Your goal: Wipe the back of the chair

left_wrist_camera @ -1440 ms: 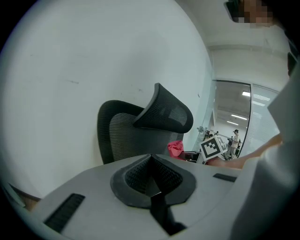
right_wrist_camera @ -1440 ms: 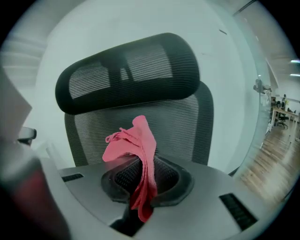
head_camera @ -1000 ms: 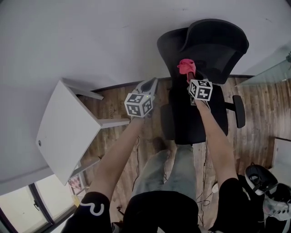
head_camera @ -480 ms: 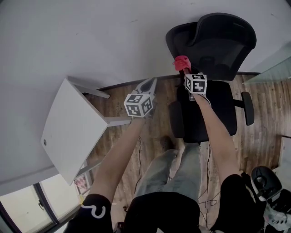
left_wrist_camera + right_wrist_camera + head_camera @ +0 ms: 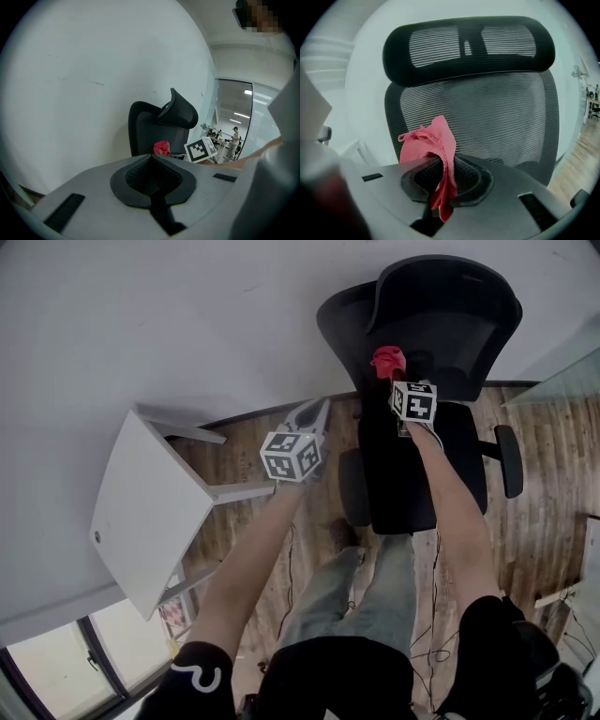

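A black mesh office chair (image 5: 422, 324) stands against the white wall, its backrest (image 5: 487, 117) and headrest (image 5: 468, 44) filling the right gripper view. My right gripper (image 5: 394, 381) is shut on a red cloth (image 5: 387, 361), bunched between its jaws (image 5: 433, 145) and held just in front of the lower backrest mesh. Whether the cloth touches the mesh I cannot tell. My left gripper (image 5: 314, 418) hangs to the left of the chair, shut with nothing in it (image 5: 152, 176). In the left gripper view the chair (image 5: 154, 131) and cloth (image 5: 161, 148) show beyond it.
A white table (image 5: 141, 512) stands at the left on the wooden floor (image 5: 553, 484). The chair's armrests (image 5: 509, 460) stick out on both sides of its seat. The person's legs are just before the seat. A glass partition (image 5: 239, 122) lies at the right.
My right gripper with the red cloth has shifted slightly right and up along the chair's backrest. The left gripper has stayed in place.
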Available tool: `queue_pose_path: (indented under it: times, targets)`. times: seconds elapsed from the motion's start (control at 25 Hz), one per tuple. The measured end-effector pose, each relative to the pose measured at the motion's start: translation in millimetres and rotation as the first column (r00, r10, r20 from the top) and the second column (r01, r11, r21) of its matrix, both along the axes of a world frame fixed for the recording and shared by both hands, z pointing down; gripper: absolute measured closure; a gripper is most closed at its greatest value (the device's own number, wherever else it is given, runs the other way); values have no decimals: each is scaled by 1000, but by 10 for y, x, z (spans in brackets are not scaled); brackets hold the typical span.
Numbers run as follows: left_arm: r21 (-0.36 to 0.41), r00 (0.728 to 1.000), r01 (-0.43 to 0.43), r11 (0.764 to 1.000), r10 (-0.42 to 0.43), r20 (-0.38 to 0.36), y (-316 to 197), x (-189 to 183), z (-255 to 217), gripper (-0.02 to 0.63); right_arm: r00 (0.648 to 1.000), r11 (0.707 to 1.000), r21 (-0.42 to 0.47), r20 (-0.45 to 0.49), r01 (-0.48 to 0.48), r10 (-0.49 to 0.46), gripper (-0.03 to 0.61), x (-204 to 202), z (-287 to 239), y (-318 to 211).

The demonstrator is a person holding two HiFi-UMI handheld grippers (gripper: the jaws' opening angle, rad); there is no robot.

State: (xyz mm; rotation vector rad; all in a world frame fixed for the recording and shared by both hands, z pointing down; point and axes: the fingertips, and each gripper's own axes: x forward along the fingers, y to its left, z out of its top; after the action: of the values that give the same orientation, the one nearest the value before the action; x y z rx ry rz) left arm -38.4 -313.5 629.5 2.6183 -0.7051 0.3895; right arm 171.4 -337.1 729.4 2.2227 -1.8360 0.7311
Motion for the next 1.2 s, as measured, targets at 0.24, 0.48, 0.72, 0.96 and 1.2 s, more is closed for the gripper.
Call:
queue_pose_path:
  times: [0.24,0.48,0.72,0.96,1.2]
  targets:
    - [-17,1000,-19,1000,19,-10,172,580,39,589,999,999,-5,-14,-42,42,512,669,-9,181]
    - [-17,998,-51,999,50,-23,329,1209,59,589,995,996,-8,-36,-93,93,512,1414,-13,448]
    - [-10,997,-72,997,72,-43,459,1755,61,589,984,985,-19,-46,-172,171,512,2173,-18,802]
    - [15,994,-101,995,101,-49,571,2107,58,589,972,973,-8,-56,-231,230,512,2757,11,1058]
    - [31,991,-114,993,116,-66,594,2212,121,589,949,950,15,-48,-312,312,512,3049,-42,1310]
